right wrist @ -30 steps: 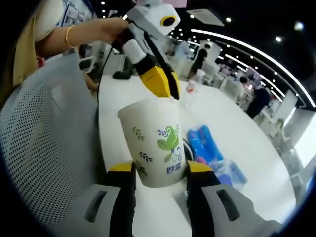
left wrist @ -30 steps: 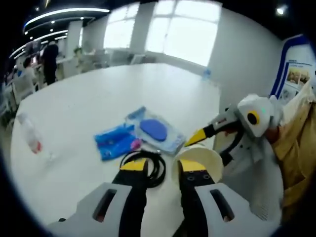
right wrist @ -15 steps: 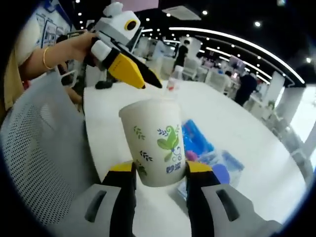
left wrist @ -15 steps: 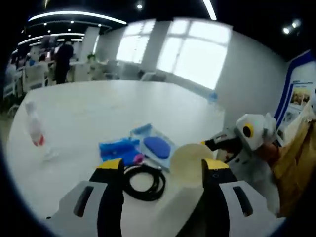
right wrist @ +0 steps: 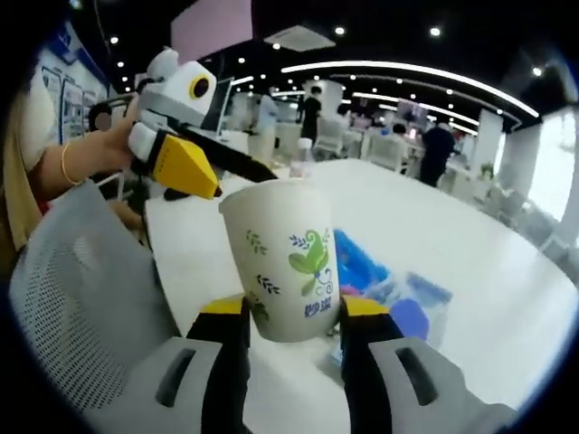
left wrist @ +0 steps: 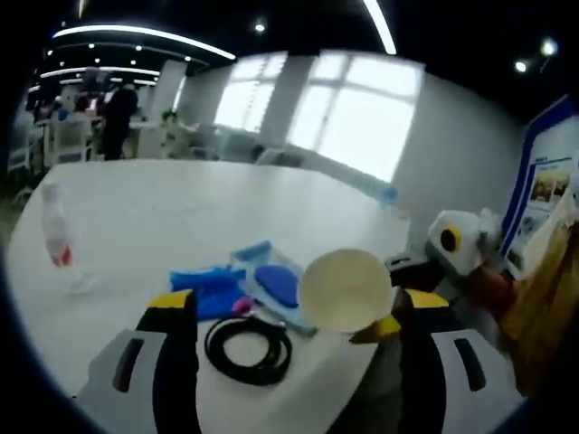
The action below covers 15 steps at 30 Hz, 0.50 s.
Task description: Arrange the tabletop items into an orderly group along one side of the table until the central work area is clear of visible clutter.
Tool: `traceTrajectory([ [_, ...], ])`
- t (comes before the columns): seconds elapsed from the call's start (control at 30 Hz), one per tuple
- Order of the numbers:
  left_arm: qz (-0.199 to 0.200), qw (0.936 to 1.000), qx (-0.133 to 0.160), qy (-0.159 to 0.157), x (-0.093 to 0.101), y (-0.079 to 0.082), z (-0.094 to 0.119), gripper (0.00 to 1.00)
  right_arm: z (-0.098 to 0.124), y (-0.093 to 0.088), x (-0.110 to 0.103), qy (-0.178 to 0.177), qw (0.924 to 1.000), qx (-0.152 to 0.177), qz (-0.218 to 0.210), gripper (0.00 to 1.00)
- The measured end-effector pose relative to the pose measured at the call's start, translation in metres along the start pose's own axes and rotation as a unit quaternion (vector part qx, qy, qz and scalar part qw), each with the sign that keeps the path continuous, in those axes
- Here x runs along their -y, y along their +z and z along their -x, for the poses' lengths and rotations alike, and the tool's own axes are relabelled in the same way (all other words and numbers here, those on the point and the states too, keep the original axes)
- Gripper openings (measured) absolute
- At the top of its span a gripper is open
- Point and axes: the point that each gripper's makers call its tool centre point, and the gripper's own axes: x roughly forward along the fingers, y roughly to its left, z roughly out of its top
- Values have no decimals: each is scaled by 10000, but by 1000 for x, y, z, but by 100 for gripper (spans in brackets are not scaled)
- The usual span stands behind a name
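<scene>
Between the right gripper's [right wrist: 283, 316] yellow-tipped black jaws: a tapered white paper cup [right wrist: 282, 262], matte, printed with green leaves and blue script, clamped upright near its base above the smooth white tabletop [right wrist: 470, 271]. Seen from the left gripper view, that same cup [left wrist: 346, 289] turned mouth-on, a pale round opening, with the left gripper's [left wrist: 298, 312] own jaws spread wide apart and holding nothing. Coiled flat on the tabletop [left wrist: 181, 208] between those jaws, a glossy black cable loop [left wrist: 247, 350]; just beyond it, a crinkled blue packet [left wrist: 210, 287] and a clear plastic pack [left wrist: 276, 282] with a dark blue oval piece inside. Far left, a clear plastic bottle [left wrist: 56, 242] with a red label, upright. Shown from the right gripper view: the left gripper [right wrist: 185, 158] up close, white body, yellow wedge jaw, held by a hand [right wrist: 104, 149] with a gold bangle; a grey perforated mesh chair back [right wrist: 81, 280] near left; blue packet [right wrist: 362, 262] partly hidden behind the cup. Blurred people and desks far behind.
</scene>
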Motion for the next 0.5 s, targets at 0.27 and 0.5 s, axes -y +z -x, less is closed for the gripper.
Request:
traceTrajectory([
  [0.27, 283, 9991, 79, -319, 20, -3, -12, 85, 3, 9, -2, 163, 9974, 338, -608, 38],
  [0.5, 393, 9983, 70, -425, 28, -8, -17, 76, 3, 12, -7, 293, 9950, 439, -849, 38],
])
